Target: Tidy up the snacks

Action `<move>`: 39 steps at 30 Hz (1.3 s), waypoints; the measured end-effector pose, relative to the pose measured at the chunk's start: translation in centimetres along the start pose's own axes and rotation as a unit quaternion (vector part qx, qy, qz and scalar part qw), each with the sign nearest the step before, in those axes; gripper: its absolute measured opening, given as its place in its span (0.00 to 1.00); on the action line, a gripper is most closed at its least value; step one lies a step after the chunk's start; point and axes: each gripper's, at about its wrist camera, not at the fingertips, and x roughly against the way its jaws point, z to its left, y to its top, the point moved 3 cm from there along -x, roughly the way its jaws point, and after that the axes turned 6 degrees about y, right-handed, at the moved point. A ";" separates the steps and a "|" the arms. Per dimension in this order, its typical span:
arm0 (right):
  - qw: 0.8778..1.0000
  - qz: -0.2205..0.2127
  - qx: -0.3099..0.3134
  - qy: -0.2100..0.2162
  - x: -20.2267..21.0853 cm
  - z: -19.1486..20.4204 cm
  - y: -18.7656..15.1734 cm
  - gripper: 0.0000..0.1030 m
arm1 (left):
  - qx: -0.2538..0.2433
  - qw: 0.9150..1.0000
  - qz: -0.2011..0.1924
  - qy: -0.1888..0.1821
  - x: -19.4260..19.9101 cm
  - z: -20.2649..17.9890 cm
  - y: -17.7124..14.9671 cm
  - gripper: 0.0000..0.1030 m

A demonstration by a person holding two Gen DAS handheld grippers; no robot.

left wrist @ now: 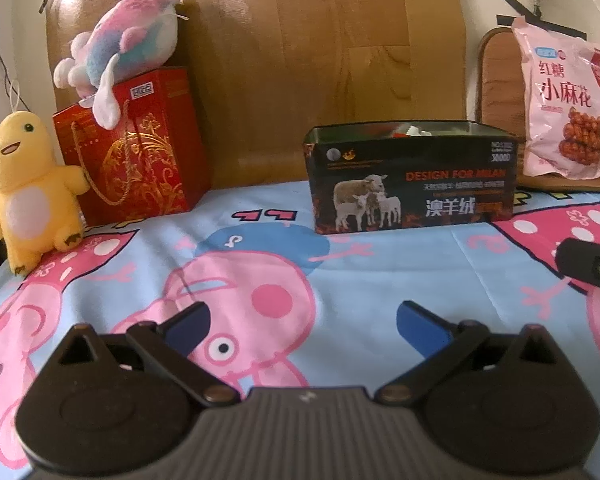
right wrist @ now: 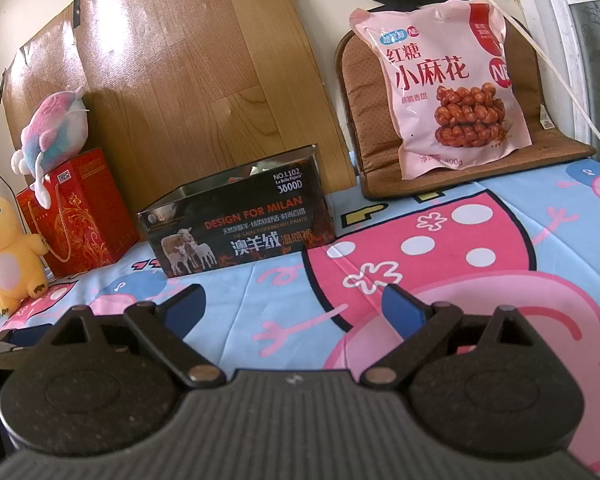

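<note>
Since both the left gripper (left wrist: 302, 326) and right gripper (right wrist: 292, 306) hover with fingers apart and empty, the snack bag (right wrist: 448, 92) sits propped on the cushion (right wrist: 548, 136) beside the open tin (right wrist: 240, 220), probably headed in.

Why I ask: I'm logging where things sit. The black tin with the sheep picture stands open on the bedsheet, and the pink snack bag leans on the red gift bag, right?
Not quite. The pink snack bag leans on the brown cushion, as the right wrist view shows. The red gift bag stands well apart, on the far side of the black tin. The tin does stand open on the bedsheet.
</note>
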 end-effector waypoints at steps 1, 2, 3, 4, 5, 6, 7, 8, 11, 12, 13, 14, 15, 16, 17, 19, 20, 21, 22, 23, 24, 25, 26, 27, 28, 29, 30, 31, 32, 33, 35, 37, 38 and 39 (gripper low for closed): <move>1.000 0.000 0.000 0.000 0.0 0.0 0.0 0.94 | 0.001 1.000 -0.001 -0.002 0.1 0.0 0.0 1.00; 1.000 0.000 0.000 0.000 0.0 0.0 0.0 0.94 | 0.002 1.000 -0.004 -0.006 0.1 0.0 0.0 1.00; 1.000 0.000 0.000 0.000 0.0 0.0 0.0 0.94 | 0.003 1.000 -0.006 -0.010 0.2 0.0 0.0 1.00; 1.000 0.000 0.000 0.000 0.0 0.0 0.0 0.94 | 0.003 1.000 -0.009 -0.014 0.4 0.0 0.0 1.00; 1.000 0.001 0.000 0.000 0.0 0.0 0.0 0.94 | 0.003 1.000 -0.011 -0.017 0.4 0.0 0.0 1.00; 1.000 0.001 0.000 0.000 0.0 0.0 0.0 0.94 | 0.002 1.000 -0.012 -0.018 0.5 0.0 0.0 1.00; 1.000 0.000 0.000 0.000 0.0 0.0 0.0 0.94 | 0.002 1.000 -0.013 -0.019 0.5 -0.1 0.0 1.00; 1.000 0.000 0.000 0.000 0.0 0.0 0.0 0.94 | 0.002 1.000 -0.014 -0.022 0.5 0.0 0.0 1.00; 1.000 0.000 0.000 0.000 0.0 0.0 0.0 0.94 | 0.005 1.000 -0.013 -0.025 0.5 0.0 0.0 1.00; 1.000 0.000 0.000 0.000 0.0 0.0 0.0 0.94 | 0.006 1.000 -0.010 -0.025 0.4 0.0 0.0 1.00; 1.000 0.000 0.000 0.000 0.0 0.0 0.0 0.94 | 0.008 1.000 -0.008 -0.026 0.3 0.1 0.0 1.00; 1.000 0.000 0.000 0.000 -0.1 0.0 0.0 0.94 | 0.009 1.000 -0.006 -0.026 0.3 0.1 0.0 1.00; 1.000 0.000 0.000 0.000 0.0 0.0 0.0 0.94 | 0.009 1.000 -0.004 -0.025 0.3 0.1 -0.1 1.00; 1.000 0.000 0.000 0.000 0.0 0.0 0.0 0.94 | 0.008 1.000 -0.002 -0.022 0.2 0.1 -0.1 1.00; 1.000 0.001 0.000 0.001 -0.1 0.0 0.0 0.94 | 0.007 1.000 -0.003 -0.020 0.3 0.1 -0.1 1.00; 1.000 0.000 0.000 0.001 -0.1 0.0 0.0 0.94 | 0.006 1.000 -0.005 -0.018 0.4 0.1 -0.1 1.00; 1.000 0.000 0.000 0.000 -0.1 0.0 0.0 0.94 | 0.005 1.000 -0.006 -0.017 0.4 0.0 -0.1 1.00; 1.000 0.000 0.000 0.001 -0.1 0.0 0.0 0.94 | 0.004 1.000 -0.007 -0.017 0.4 0.0 -0.1 1.00; 1.000 0.001 0.001 0.001 -0.1 0.0 0.0 0.94 | 0.003 1.000 -0.008 -0.019 0.5 0.0 -0.1 1.00; 1.000 0.001 0.001 0.001 -0.1 0.0 0.0 0.94 | 0.003 1.000 -0.009 -0.022 0.5 0.0 -0.1 1.00; 1.000 0.001 0.001 0.001 -0.1 0.0 0.0 0.94 | 0.003 1.000 -0.012 -0.025 0.6 0.0 -0.1 1.00; 1.000 0.000 0.001 0.001 -0.1 0.0 0.0 0.94 | 0.003 0.999 -0.015 -0.030 0.7 0.0 -0.1 1.00; 1.000 0.000 0.000 0.001 -0.1 0.0 -0.1 0.94 | 0.003 0.999 -0.016 -0.032 0.8 0.0 -0.2 1.00; 1.000 0.001 0.000 0.001 -0.1 0.0 -0.1 0.94 | 0.002 0.999 -0.014 -0.031 0.7 0.0 -0.1 1.00; 1.000 0.001 0.000 0.001 -0.1 0.0 -0.1 0.94 | 0.003 0.999 -0.011 -0.030 0.6 0.0 -0.1 1.00; 1.000 0.000 0.000 0.000 -0.1 0.0 0.0 0.94 | 0.004 1.000 -0.007 -0.031 0.5 0.0 -0.1 1.00; 1.000 0.000 0.000 0.000 -0.1 0.0 0.0 0.94 | 0.006 1.000 -0.002 -0.030 0.4 0.1 -0.1 1.00; 1.000 0.000 0.000 0.000 -0.1 0.1 0.0 0.94 | 0.008 1.000 0.002 -0.030 0.3 0.2 -0.1 1.00; 1.000 0.001 0.000 0.000 -0.1 0.1 0.0 0.94 | 0.011 0.999 0.005 -0.031 0.2 0.2 -0.1 1.00; 1.000 0.001 0.000 0.000 -0.1 0.1 0.0 0.94 | 0.013 0.999 0.007 -0.030 0.1 0.3 -0.1 1.00; 1.000 0.001 0.000 0.001 -0.1 0.1 0.0 0.94 | 0.014 0.999 0.009 -0.028 0.1 0.3 -0.2 1.00; 1.000 0.001 0.000 0.000 -0.1 0.1 0.0 0.94 | 0.010 1.000 0.010 -0.025 0.0 0.2 -0.2 1.00; 1.000 0.002 0.001 0.000 -0.1 0.1 0.0 0.94 | 0.009 1.000 0.010 -0.023 0.0 0.2 -0.2 1.00; 1.000 0.002 0.001 0.000 -0.1 0.1 0.0 0.94 | 0.009 1.000 0.010 -0.022 0.0 0.2 -0.2 1.00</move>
